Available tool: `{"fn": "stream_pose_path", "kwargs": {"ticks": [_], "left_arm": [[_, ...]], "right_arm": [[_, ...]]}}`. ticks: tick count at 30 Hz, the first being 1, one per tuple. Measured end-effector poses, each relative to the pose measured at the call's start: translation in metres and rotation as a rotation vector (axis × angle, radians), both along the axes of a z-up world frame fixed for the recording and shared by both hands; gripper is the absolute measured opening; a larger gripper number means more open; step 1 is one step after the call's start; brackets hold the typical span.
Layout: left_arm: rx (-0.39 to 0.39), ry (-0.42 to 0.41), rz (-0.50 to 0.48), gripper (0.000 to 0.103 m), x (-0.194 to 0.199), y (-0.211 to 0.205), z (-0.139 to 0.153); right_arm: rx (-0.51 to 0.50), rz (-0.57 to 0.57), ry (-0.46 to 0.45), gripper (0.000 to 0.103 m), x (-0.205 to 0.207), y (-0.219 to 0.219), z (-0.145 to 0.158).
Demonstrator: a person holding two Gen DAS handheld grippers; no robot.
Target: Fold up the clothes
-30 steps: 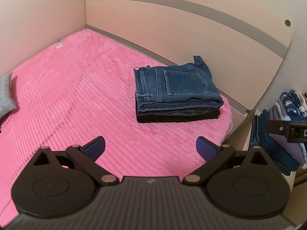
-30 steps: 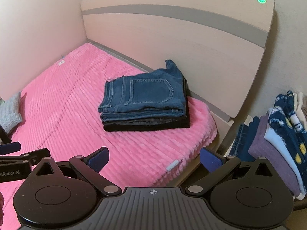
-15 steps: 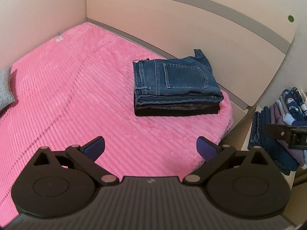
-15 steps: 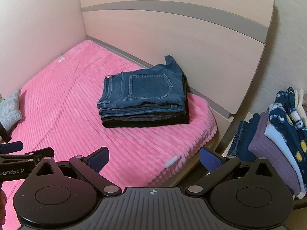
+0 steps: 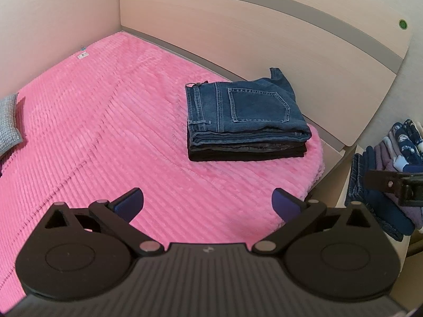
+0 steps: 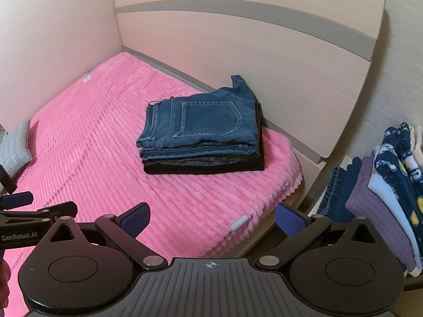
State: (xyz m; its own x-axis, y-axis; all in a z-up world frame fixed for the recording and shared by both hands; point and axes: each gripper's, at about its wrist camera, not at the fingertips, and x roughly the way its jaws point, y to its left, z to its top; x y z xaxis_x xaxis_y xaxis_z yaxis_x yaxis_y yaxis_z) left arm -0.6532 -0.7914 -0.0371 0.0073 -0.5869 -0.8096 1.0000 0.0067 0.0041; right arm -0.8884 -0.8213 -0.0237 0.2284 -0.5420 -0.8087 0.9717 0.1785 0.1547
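Folded blue jeans [image 5: 246, 111] [image 6: 201, 126] lie on top of a folded black garment [image 5: 246, 154] [image 6: 203, 167], stacked near the far right corner of the pink ribbed bedspread [image 5: 105, 137] [image 6: 87, 145]. My left gripper [image 5: 207, 203] hovers open over the blanket, well short of the stack, with nothing between its blue pads. My right gripper [image 6: 211, 218] is also open and empty, above the bed's near right edge. A pile of other clothes [image 5: 394, 174] [image 6: 383, 192] in blue, purple and patterned fabric sits off the bed at the right.
A tall pale wooden headboard [image 5: 264, 34] [image 6: 238, 42] runs behind the stack, and a wall closes the left side. A grey pillow [image 5: 9, 121] [image 6: 17, 148] lies at the bed's left edge. The other gripper shows at each view's side.
Both cameras have shifted slightly, so the jeans stack sits a little lower and nearer in view. Neither gripper has changed its opening, and the stack has not moved.
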Motion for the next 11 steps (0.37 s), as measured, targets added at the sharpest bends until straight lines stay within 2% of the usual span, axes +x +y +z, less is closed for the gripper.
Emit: {"fn": "stream_pose_path", "kwargs": {"ticks": [11], "left_arm": [[-0.010, -0.030, -0.002, 0.102, -0.0070, -0.0003, -0.0025]], "right_arm": [[-0.002, 0.010, 0.002, 0.103, -0.0030, -0.0034, -0.0019]]}}
